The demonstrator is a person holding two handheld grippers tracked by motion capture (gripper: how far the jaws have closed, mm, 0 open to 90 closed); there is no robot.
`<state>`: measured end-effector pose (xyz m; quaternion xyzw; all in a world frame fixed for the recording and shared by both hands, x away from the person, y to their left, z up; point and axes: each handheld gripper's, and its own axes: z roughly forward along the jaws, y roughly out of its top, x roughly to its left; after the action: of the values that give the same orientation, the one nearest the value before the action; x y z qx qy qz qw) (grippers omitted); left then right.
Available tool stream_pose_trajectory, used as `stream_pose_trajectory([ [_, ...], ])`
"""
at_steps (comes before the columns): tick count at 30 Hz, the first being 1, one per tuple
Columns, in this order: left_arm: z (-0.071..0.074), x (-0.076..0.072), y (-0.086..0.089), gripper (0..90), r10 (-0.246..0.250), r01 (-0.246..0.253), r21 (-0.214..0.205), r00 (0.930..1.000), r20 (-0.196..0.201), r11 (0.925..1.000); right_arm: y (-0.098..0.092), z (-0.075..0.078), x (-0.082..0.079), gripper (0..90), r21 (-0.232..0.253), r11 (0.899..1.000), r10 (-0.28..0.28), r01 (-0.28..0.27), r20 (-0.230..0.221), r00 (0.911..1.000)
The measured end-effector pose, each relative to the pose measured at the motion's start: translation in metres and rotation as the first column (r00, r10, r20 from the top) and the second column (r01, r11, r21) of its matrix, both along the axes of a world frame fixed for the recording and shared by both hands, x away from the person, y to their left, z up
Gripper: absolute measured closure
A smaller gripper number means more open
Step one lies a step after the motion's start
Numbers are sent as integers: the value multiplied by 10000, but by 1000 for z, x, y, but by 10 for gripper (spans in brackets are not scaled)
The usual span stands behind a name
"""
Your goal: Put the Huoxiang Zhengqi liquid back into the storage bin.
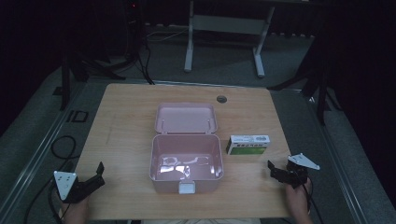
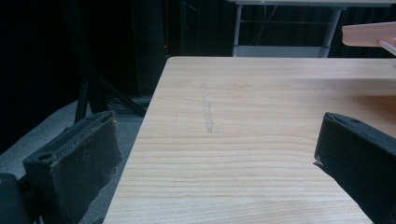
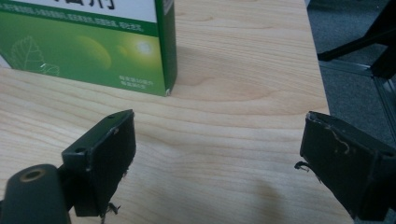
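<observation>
A pink plastic box (image 1: 186, 161) stands in the middle of the wooden table (image 1: 126, 121) with its lid (image 1: 186, 117) folded back; its inside looks empty. A green and white carton (image 1: 248, 144) lies just right of the box. My right gripper (image 1: 279, 171) rests near the table's front right corner, open, its jaws wide apart with nothing between them, just short of the carton (image 3: 88, 46). My left gripper (image 1: 97, 175) sits at the front left corner, open and empty, over bare wood (image 2: 233, 135). An edge of the pink box (image 2: 369, 35) shows at the upper right.
A round cable hole (image 1: 221, 99) sits near the table's far edge. Beyond the table stand a white desk frame (image 1: 224, 32) and dark stand legs (image 1: 93, 65) on grey floor. Cables (image 1: 63, 149) loop on the floor at the left.
</observation>
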<state>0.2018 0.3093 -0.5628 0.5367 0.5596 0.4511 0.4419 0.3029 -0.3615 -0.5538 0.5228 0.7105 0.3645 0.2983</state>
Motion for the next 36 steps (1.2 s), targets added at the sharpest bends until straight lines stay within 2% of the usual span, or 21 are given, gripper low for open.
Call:
stream_pose_trajectory([
  [10,0,0,0,2,11,-11,-36,10000,-20,10000,4,0,1,127,-230,9993,287,-289,-85,9996],
  [12,0,0,0,2,7,-7,-41,10000,-24,10000,4,1,3,136,-317,9988,357,-364,-233,9991],
  [13,0,0,1,2,15,-15,-47,10000,-33,10000,3,3,4,137,-252,9978,606,-616,-414,9973],
  [15,0,0,1,2,21,-21,-50,10000,-54,10000,3,6,7,141,-248,9947,965,-998,-1106,9892],
  [16,0,0,1,2,21,-21,-50,10000,-54,10000,3,6,8,141,-260,9919,1197,-1246,-1434,9824],
  [17,0,0,1,2,22,-22,-54,10000,-59,10000,4,6,11,143,-541,9868,1398,-1527,-1911,9716],
  [18,0,0,1,2,25,-25,-49,10000,-62,10000,5,7,11,144,-730,9836,1458,-1647,-2144,9658],
  [20,0,0,1,2,22,-22,-44,10000,-66,10000,7,9,12,155,-1136,9775,1493,-1779,-2231,9633],
  [21,0,0,1,2,21,-22,-41,10000,-71,10000,8,11,12,156,-1344,9734,1497,-1857,-2405,9590],
  [22,0,0,1,2,21,-21,-40,10000,-76,10000,9,13,14,156,-1540,9681,1496,-1974,-2766,9493],
  [23,0,0,1,2,23,-23,-40,10000,-81,10000,9,16,17,155,-1552,9627,1614,-2218,-3287,9306],
  [25,0,0,1,2,32,-32,-38,10000,-93,10000,8,21,19,154,-1554,9592,1638,-2362,-3756,9122],
  [28,0,0,1,2,25,-26,-49,10000,-93,10000,6,31,23,148,-1357,9522,1813,-2738,-4705,8636],
  [29,0,0,1,2,28,-29,-57,10000,-92,10000,6,34,25,138,-1380,9458,1871,-2939,-5082,8407],
  [30,0,0,1,2,30,-31,-58,10000,-93,10000,6,36,25,136,-1401,9413,1910,-3072,-5294,8266],
  [34,0,0,1,2,20,-21,-54,9999,-102,10000,6,39,30,137,-1322,9194,2098,-3704,-6317,7463],
  [35,0,0,1,2,19,-19,-58,10000,-94,10000,6,39,31,139,-1316,9084,2210,-3969,-6547,7229],
  [36,0,0,1,2,20,-20,-63,9999,-102,10000,7,40,31,139,-1371,8995,2255,-4148,-6675,7097],
])
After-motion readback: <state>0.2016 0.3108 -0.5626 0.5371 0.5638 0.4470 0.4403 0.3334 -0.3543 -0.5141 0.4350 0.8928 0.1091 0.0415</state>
